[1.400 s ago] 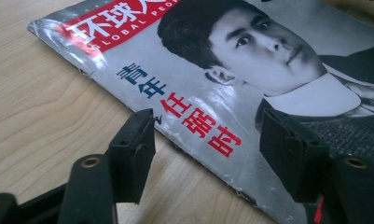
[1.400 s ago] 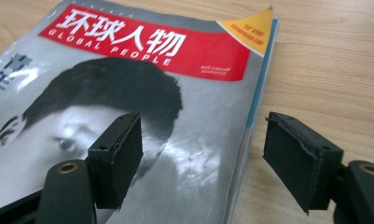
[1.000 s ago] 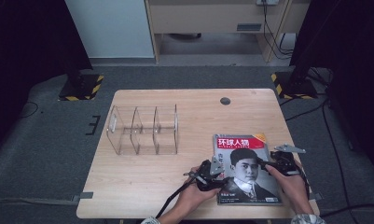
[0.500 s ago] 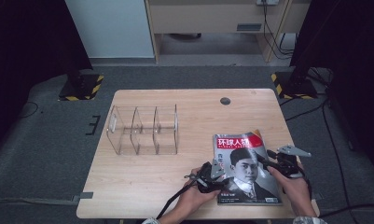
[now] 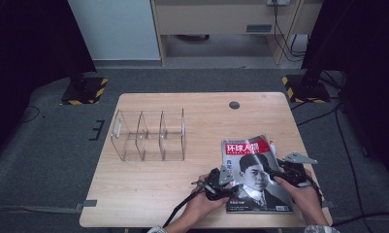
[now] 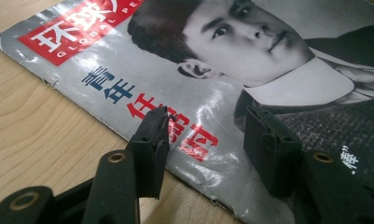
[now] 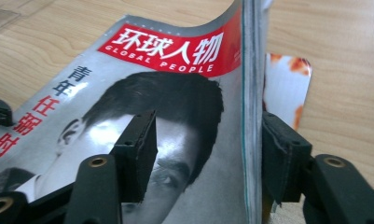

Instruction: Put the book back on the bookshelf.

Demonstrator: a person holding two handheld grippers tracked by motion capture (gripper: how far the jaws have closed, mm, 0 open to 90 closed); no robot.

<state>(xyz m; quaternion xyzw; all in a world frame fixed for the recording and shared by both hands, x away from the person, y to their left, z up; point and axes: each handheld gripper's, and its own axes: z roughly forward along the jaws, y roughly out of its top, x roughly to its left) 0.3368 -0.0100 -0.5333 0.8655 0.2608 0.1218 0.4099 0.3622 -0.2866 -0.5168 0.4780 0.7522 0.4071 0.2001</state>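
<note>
Two hand-held grippers at work on one magazine (image 5: 256, 177), near the front right part of a pale wooden table (image 5: 182, 194). Left gripper (image 6: 205, 128) with jaws spread apart, hovering low over the magazine's left edge, one jaw above the red and blue cover lettering, the other above the dark jacket of the cover portrait; gripping nothing, probably placed there to steady that side or press it flat. Right gripper (image 7: 208, 144) also with jaws apart, straddling the magazine's right edge, which curls up off the table and stands between the jaws; one jaw over the cover face, the other just outside the raised page edges, close to them but contact not clear. Likely set up to close on that lifted edge and raise the magazine. Red title banner (image 7: 173, 49) bowed upward near the curled corner, with a glossy inner page (image 7: 287, 88) peeking out beyond it on the wood. From above, both hands entering from the bottom, left hand (image 5: 204, 201) and right hand (image 5: 306, 196) either side of the magazine. Farther left, well apart from it, a clear plastic divided organizer (image 5: 148, 136), compartments apparently empty. Small dark round spot (image 5: 234, 105) near the table's far edge. Beyond the table, grey carpet, black stands with yellow-and-black striped bases (image 5: 88, 91), trailing cables, a pale panel and light cabinet at the back.
</note>
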